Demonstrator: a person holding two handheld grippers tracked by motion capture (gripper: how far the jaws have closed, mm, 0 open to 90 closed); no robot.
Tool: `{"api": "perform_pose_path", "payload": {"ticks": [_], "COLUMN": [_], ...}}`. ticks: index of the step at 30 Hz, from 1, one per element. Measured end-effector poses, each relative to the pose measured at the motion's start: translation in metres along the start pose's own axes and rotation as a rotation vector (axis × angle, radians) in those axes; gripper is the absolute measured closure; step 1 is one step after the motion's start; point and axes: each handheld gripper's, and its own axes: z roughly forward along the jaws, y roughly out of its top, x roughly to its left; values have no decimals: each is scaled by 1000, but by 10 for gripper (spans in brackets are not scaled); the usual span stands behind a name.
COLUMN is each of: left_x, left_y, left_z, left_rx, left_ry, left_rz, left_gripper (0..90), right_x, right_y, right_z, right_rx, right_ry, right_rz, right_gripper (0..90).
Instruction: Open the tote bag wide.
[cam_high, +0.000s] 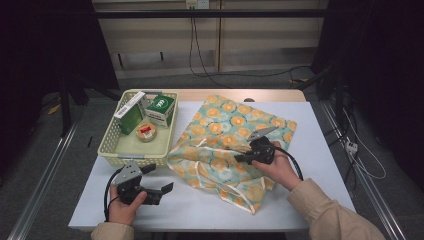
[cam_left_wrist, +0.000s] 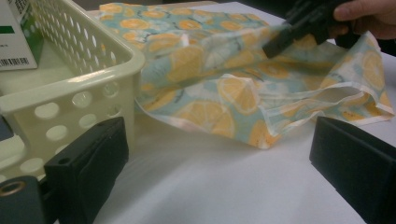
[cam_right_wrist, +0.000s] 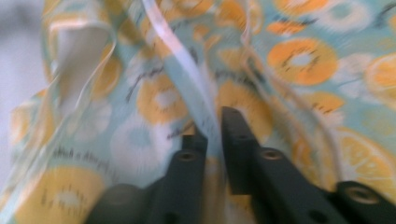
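A teal bag printed with orange slices lies rumpled across the middle of the white table. My right gripper comes in from the right and is shut on a raised fold of the bag near its mouth; in the right gripper view its jaws pinch the pale edge strip. In the left gripper view the bag is lifted under the right gripper. My left gripper rests at the front left, open and holding nothing, with bare table between its jaws.
A cream perforated basket stands at the back left, just beyond the left gripper, its corner close to the left jaw. It holds a green and white box, a taller box and a small round tin.
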Motion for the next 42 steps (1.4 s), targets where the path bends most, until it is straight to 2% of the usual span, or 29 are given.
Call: {"api": "perform_pose_path", "payload": {"ticks": [1, 3, 5, 7, 8, 10, 11, 13, 14, 16, 18, 19, 20, 22, 23, 25, 26, 29, 31, 32, 34, 36, 37, 40, 42], "left_x": [0, 0, 1, 1, 1, 2, 2, 2, 2, 2, 2, 2, 2, 3, 3, 2, 2, 2, 2, 2, 3, 3, 3, 3, 4], "left_y": [0, 0, 0, -1, -1, -1, -1, -1, -1, -1, -1, -1, -1, -2, -2, -2, -2, -2, -2, -2, -2, -2, -2, -2, -2], "left_z": [0, 1, 1, 1, 1, 1, 1, 1, 1, 1, 1, 1, 1, 1, 1, 2, 2, 2, 2, 2, 2, 2, 2, 2, 2], "left_rx": [0, 2, 5, 3, 3, 3, 4, 5, 2, 2, 2, 4, 4, 4, 3, 6, 6, 5, 5, 5, 5, 2, 2, 1, 4], "left_ry": [1, 1, -1, -2, -1, -1, -1, -3, -2, -2, -4, -2, -3, -3, -3, -7, -7, -6, -6, -5, -8, -6, -6, -10, -8], "left_rz": [2, 0, 1, -1, -3, -6, -7, -5, -8, -8, -6, -6, -6, -5, -6, -9, -9, -10, -10, -10, -10, -14, -14, -15, -15], "left_gripper": [44, 44, 44, 44, 44, 44, 44, 44, 44, 44, 44, 44, 44, 44, 44, 44, 44, 44, 44, 44, 44, 44, 44, 44, 44], "right_x": [-1, -1, 1, 8, 10, 13, 13, 10, 7, -3, -11, -13, -14, -19, -22, -30, -34, -43, -50, -53, -57, -60, -61, -65, -63], "right_y": [3, 8, 11, 12, 12, 12, 11, 13, 14, 16, 18, 20, 21, 22, 23, 25, 26, 30, 31, 30, 28, 25, 24, 19, 19], "right_z": [1, 6, 14, 24, 29, 40, 45, 50, 50, 49, 48, 47, 45, 40, 36, 27, 23, 15, 14, 15, 19, 25, 29, 36, 39], "right_rx": [-16, -15, -13, 8, 15, 44, 57, 41, 41, 33, 42, 52, 52, 22, -10, -68, -80, -96, -79, -79, -88, -56, -44, -79, -73], "right_ry": [-9, -18, 0, -23, -20, -34, -36, -31, -34, -44, -46, -63, -103, -121, -142, -146, -163, -193, -207, -213, -209, -229, -222, -154, -146], "right_rz": [4, -13, -60, -145, -173, -210, -211, -204, -197, -149, -138, -133, -149, -123, -116, -71, -50, -36, -19, -32, -69, -71, -68, -8, -24], "right_gripper": [681, 633, 504, 435, 393, 371, 359, 409, 489, 709, 857, 882, 896, 899, 899, 898, 897, 893, 890, 885, 838, 808, 786, 604, 531]}}
